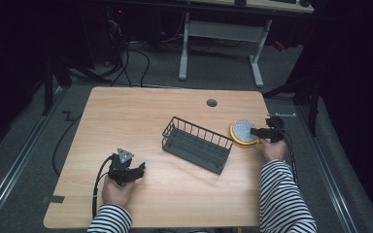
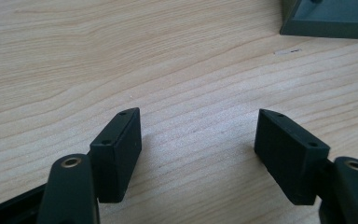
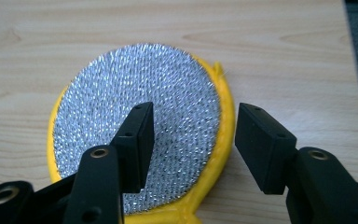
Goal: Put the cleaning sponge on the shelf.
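Left hand-held gripper (image 2: 198, 140) released, jaws spread wide over bare desk (image 1: 175, 194) near the front-left corner. Right hand-held gripper (image 3: 191, 140) released too, jaws straddling the yellow rim of a round scourer (image 3: 140, 130) at the right edge. Wire basket (image 1: 197, 144) mid-desk, just beside the scourer.

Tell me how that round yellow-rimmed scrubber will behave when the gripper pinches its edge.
The scrubber looks thin with a soft yellow rim, so it will probably flex or droop. Its glittery mesh face should give grip, not slip. Lying flat on the table, it seems unlikely to roll.
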Demonstrator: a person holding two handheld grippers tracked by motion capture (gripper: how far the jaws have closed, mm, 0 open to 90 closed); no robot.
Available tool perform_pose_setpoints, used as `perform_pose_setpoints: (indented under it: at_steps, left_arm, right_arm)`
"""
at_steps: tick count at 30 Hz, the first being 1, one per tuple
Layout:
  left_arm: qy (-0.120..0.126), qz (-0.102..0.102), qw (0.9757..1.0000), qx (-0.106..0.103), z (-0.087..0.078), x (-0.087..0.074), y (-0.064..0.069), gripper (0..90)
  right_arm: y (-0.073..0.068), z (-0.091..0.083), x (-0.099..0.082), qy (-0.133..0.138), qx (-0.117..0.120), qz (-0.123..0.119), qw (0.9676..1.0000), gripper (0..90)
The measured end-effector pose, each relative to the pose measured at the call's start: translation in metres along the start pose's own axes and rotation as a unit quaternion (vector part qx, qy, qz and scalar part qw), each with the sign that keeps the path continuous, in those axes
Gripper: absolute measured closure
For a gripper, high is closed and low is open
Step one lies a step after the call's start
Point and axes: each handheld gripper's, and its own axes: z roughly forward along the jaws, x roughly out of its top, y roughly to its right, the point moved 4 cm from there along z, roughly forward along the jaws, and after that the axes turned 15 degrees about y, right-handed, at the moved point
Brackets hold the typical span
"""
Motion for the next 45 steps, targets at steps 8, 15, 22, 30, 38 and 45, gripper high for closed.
perform_pose_setpoints:
  at_steps: [8, 15, 22, 30, 38, 45]
  left_arm:
    - [0.0, 0.0, 1.0, 0.0, 0.0, 0.0, 0.0, 32.2]
    - [0.0, -0.001, 1.0, 0.0, 0.0, 0.0, 0.0, 32.3]
    - [0.0, -0.001, 1.0, 0.001, 0.0, 0.0, 0.0, 32.2]
    - [0.0, -0.001, 1.0, 0.0, 0.0, 0.0, 0.0, 32.0]
    - [-0.001, -0.001, 1.0, -0.002, 0.0, 0.0, 0.0, 31.5]
    - [-0.001, 0.0, 1.0, -0.001, 0.0, 0.0, 0.0, 31.5]
  right_arm:
    - [0.006, 0.01, -0.008, -0.026, 0.027, 0.053, 0.9979, 51.7]
    - [0.006, 0.011, -0.01, -0.035, 0.039, 0.058, 0.9969, 64.5]
    - [-0.002, 0.009, -0.009, -0.035, 0.029, 0.024, 0.9987, 75.7]
    - [-0.009, 0.004, -0.005, -0.021, 0.026, 0.01, 0.9994, 78.4]
    - [-0.013, -0.007, 0.0, -0.007, 0.039, -0.002, 0.9992, 78.3]
    - [-0.014, -0.017, 0.005, 0.008, 0.038, -0.013, 0.9992, 78.2]
